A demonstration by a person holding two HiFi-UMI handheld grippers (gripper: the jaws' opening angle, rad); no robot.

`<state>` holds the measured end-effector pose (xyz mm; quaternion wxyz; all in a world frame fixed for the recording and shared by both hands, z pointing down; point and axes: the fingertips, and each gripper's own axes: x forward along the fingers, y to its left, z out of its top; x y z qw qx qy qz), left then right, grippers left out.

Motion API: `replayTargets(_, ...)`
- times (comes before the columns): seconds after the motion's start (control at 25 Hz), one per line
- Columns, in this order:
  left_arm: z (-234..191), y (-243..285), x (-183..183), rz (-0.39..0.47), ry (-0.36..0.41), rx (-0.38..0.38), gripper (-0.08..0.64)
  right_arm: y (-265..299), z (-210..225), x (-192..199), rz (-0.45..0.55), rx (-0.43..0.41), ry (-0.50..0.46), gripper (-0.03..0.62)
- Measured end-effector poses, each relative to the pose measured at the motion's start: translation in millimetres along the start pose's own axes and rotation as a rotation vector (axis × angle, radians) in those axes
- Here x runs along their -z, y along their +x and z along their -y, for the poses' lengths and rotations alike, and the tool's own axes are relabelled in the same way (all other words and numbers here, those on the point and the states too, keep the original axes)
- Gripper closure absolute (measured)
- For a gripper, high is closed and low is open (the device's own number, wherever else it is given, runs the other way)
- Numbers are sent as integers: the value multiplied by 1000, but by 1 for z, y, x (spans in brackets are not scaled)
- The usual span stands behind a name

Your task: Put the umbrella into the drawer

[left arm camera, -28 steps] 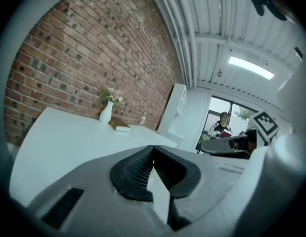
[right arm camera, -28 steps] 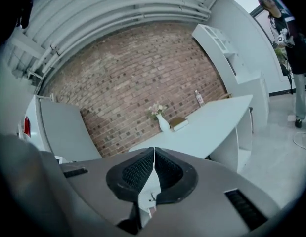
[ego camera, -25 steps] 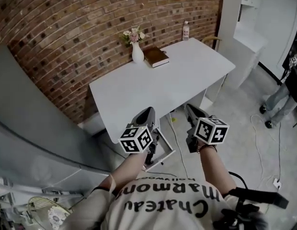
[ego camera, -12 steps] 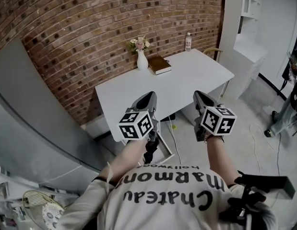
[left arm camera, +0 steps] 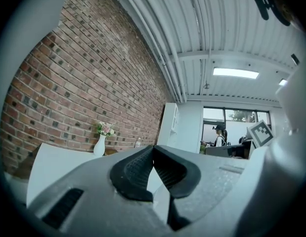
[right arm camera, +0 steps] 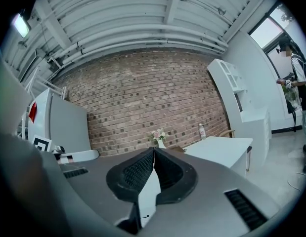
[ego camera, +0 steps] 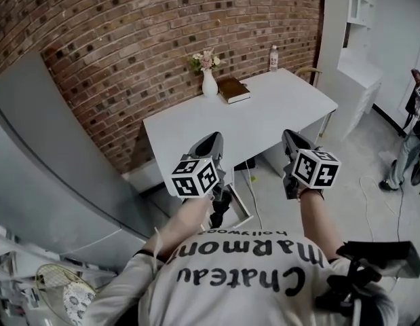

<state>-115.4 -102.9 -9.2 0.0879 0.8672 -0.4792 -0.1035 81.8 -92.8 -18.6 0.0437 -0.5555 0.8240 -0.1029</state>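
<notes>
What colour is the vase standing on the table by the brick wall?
White. The vase shows best in the head view.

Left tongs, right tongs level, side by side, apart; jaws pressed together, nothing between.

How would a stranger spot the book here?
Find the brick wall, then the white table against it. Near the wall lies the book, dark and flat, beside the upright white flower vase and apart from the small bottle.
</notes>
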Motion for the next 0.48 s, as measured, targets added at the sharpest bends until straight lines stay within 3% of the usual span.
replayTargets(0.48, -3, -13, 7, -19, 15, 11, 545, 3, -11, 16, -30, -2, 24, 577)
